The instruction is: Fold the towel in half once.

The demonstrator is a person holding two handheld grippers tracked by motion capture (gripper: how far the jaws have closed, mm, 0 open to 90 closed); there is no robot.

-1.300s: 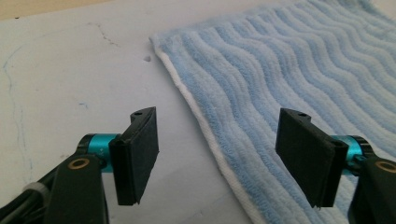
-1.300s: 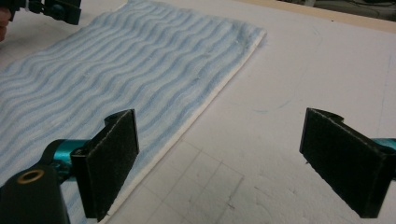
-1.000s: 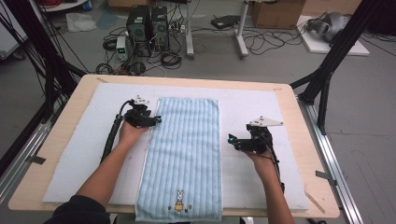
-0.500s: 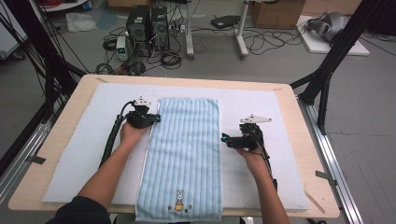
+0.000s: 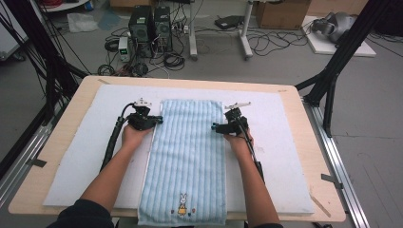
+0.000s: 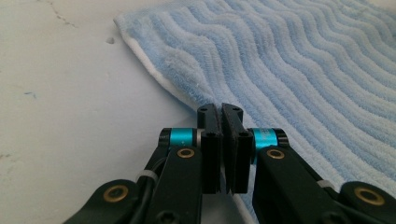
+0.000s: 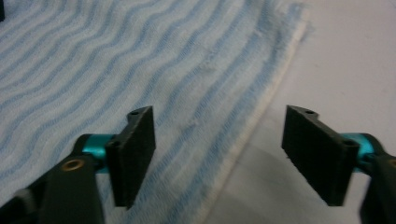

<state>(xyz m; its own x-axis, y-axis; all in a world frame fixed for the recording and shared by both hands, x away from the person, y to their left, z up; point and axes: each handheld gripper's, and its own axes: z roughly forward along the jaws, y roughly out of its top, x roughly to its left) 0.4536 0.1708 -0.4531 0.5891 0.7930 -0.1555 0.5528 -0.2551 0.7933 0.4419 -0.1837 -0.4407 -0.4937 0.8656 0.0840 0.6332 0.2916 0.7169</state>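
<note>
Place: a lab or robotics test room
Floor: bare grey, strewn with loose cables (image 5: 266, 40)
Equipment: two computer towers (image 5: 151, 23) standing on the floor
Rig: black frame struts (image 5: 340, 57) around a wooden bench (image 5: 62, 137)
Storage: cardboard boxes (image 5: 280, 12) at the far wall

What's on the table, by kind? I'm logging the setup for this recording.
Blue striped towel: 1
White mat: 1
Grippers: 2, the left gripper and the right gripper
Total: 4
</note>
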